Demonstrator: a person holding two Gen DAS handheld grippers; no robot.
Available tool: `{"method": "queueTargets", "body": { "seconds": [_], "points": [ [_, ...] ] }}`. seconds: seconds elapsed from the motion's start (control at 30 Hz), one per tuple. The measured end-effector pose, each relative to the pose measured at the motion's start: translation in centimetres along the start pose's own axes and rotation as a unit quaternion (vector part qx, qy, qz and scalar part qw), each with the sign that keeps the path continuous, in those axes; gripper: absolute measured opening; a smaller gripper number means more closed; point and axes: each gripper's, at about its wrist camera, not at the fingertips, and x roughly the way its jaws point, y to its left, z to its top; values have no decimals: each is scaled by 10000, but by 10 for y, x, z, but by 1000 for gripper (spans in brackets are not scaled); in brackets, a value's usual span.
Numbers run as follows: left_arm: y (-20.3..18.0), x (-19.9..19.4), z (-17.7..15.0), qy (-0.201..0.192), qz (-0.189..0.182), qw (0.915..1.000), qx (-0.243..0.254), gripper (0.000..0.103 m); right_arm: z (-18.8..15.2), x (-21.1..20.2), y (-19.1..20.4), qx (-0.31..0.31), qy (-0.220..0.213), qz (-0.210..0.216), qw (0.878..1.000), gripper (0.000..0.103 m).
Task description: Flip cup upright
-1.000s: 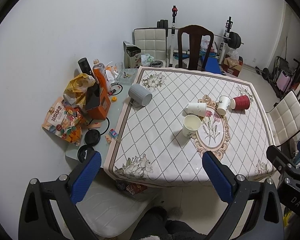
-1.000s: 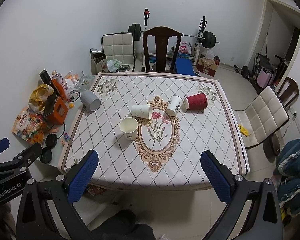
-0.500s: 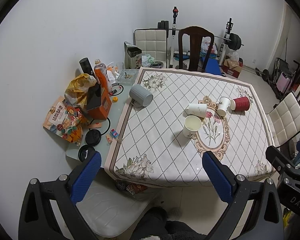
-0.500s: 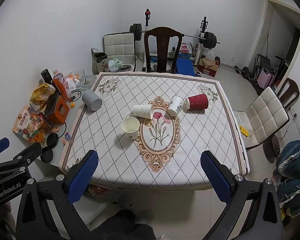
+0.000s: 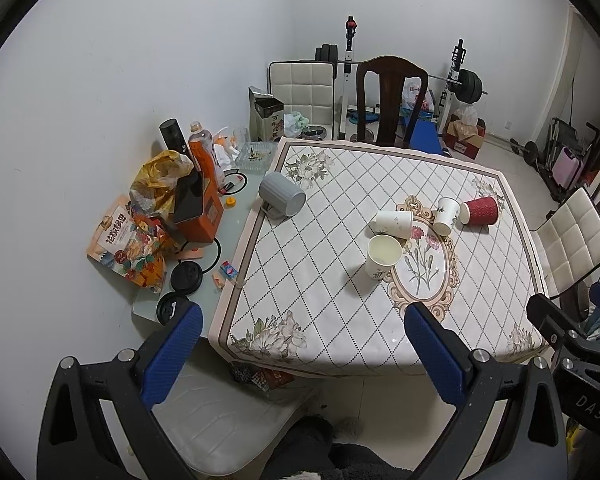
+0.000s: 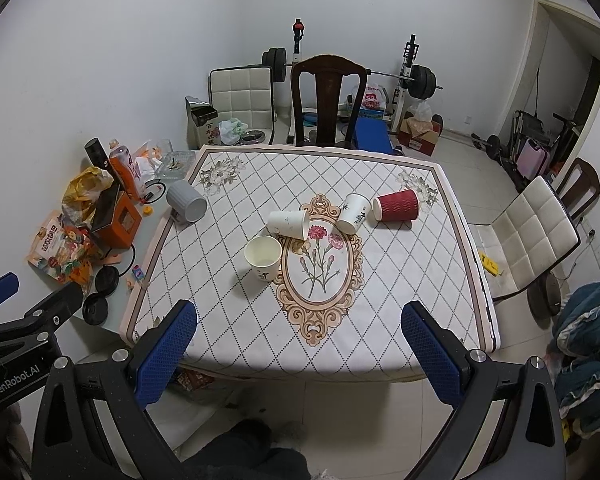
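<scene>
On the patterned tablecloth [image 6: 220, 320] one white paper cup [image 6: 263, 257] stands upright. Two white paper cups [image 6: 288, 224] [image 6: 353, 213] and a red ribbed cup [image 6: 396, 205] lie on their sides behind it. A grey mug [image 6: 186, 201] lies tipped at the table's left edge. The same cups show in the left wrist view: upright [image 5: 383, 255], lying white [image 5: 394, 224] [image 5: 447, 215], red [image 5: 480, 211], grey mug [image 5: 282, 199]. My left gripper [image 5: 300, 354] and right gripper [image 6: 300, 352] are open and empty, held back from the table's near edge.
Snack bags, an orange box [image 6: 118, 220], bottles and black lids [image 6: 95, 311] crowd the glass strip left of the cloth. A dark wooden chair [image 6: 328, 100] stands behind the table, a white chair [image 6: 532, 232] to the right. Gym equipment lines the back wall.
Both views have shifted slightly, with the table a little nearer. The cups have not moved and both grippers stay open.
</scene>
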Motion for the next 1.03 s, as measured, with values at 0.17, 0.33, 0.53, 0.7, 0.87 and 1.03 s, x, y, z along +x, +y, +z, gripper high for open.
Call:
{"method": "queueTargets", "body": {
  "seconds": [0.17, 0.33, 0.53, 0.7, 0.87, 1.03],
  "points": [
    [0, 0, 0, 7, -3, 10000, -11, 103, 0, -1, 1, -3, 3, 13, 10000, 103],
    [0, 0, 0, 3, -1, 10000, -9, 103, 2, -2, 4, -14, 9, 35, 10000, 103],
    [1, 0, -1, -1, -3, 10000, -7, 103, 2, -2, 4, -9, 7, 34, 10000, 103],
    [1, 0, -1, 3, -6, 10000, -14, 103, 4, -3, 7, -22, 3, 52, 10000, 103],
    [1, 0, -1, 2, -12, 10000, -17, 103, 3, -3, 6, -27, 6, 45, 10000, 103],
    [2, 0, -1, 1, -15, 10000, -7, 103, 4, -5, 8, -30, 7, 55, 10000, 103]
  ]
}}
